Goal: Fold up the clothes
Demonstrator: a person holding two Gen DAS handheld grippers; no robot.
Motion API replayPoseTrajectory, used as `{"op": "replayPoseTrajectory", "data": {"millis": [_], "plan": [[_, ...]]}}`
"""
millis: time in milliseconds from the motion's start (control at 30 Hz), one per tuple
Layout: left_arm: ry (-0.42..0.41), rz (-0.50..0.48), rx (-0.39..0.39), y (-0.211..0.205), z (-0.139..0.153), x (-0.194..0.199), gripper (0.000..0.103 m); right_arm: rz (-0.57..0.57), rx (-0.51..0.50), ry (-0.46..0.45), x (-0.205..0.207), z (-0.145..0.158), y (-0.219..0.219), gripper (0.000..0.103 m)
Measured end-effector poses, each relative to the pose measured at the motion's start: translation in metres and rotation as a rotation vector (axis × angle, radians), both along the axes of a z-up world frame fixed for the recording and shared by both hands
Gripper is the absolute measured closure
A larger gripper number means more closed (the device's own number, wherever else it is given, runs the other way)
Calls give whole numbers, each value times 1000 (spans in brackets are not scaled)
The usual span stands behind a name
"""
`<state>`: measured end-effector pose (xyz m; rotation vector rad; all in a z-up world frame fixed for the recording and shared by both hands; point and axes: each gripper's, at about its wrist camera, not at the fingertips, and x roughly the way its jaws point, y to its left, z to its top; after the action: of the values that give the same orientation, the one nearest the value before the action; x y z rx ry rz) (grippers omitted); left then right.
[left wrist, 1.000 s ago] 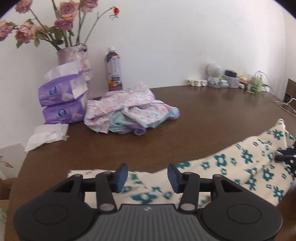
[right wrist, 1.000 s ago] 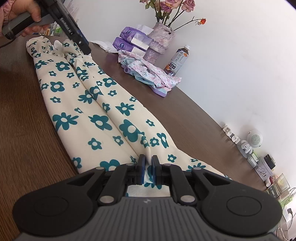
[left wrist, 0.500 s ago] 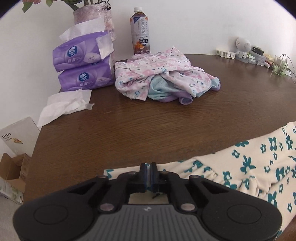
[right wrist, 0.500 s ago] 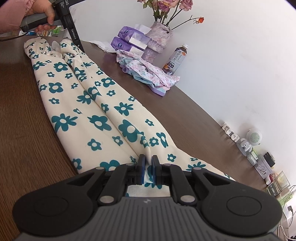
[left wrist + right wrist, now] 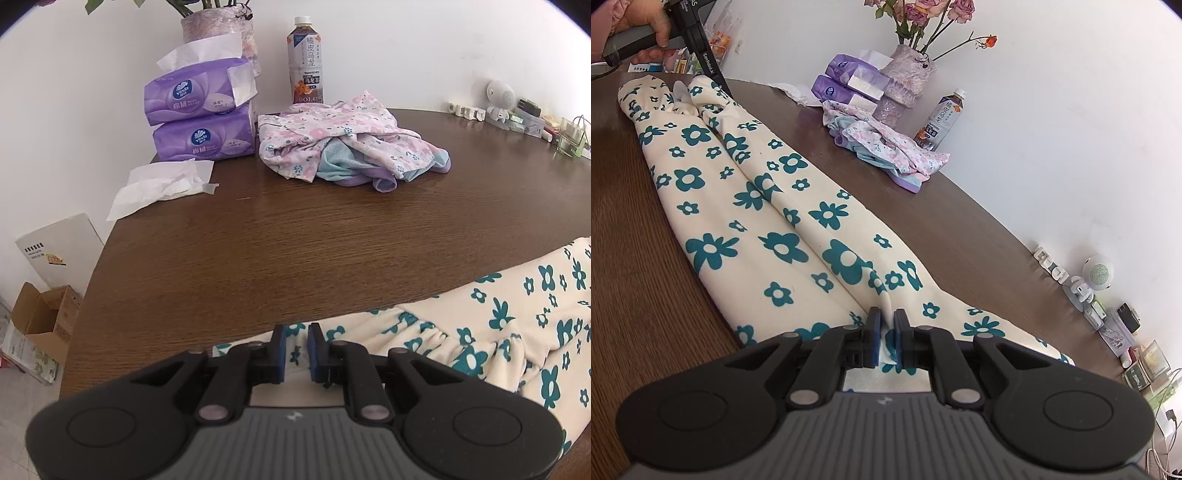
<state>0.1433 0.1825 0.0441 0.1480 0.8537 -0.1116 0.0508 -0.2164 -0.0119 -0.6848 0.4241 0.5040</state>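
Note:
Cream trousers with teal flowers lie stretched along the brown table. My right gripper is shut on a raised fold of cloth at the near end, between the two legs. At the far end a person's hand holds my left gripper, its tip down at the cuffs. In the left wrist view, the left gripper hangs over the trousers' edge. Its jaws are opening, a narrow gap apart, and flowered cloth shows between the pads without a pinched ridge.
A crumpled pink and blue clothes pile sits mid-table. Behind it stand two purple tissue packs, a tea bottle and a flower vase. Loose tissue lies at the left edge, cardboard boxes on the floor, small gadgets far right.
The left gripper went from wide open to shut, then parted slightly, and moved along the table toward the trousers' end. The right gripper stayed put, shut on the fold.

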Motion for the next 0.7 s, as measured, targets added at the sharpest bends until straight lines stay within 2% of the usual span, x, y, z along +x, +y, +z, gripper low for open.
{"op": "replayPoseTrajectory", "data": {"millis": [100,167,267,333,500,600,700], "plan": [[-5,41,-12,8,0,-7,84,-1,2,-1,0,0,-1,95],[-18,79,-25,14,-1,-14,73,-1,4,-2,-1,-1,-1,95],[-87,112,-28,11,5,-28,74,-2,3,-2,-1,0,0,95],[-162,76,-31,-4,15,-40,74,-2,2,-1,0,0,0,95],[-222,-161,-46,-66,26,-55,73,-3,-18,-1,-1,1,3,95],[-186,-224,-32,-86,16,-55,74,-2,-27,-1,-1,1,4,95],[-146,-207,-41,-80,-2,-57,74,-2,-30,-2,-1,1,4,95]]}}
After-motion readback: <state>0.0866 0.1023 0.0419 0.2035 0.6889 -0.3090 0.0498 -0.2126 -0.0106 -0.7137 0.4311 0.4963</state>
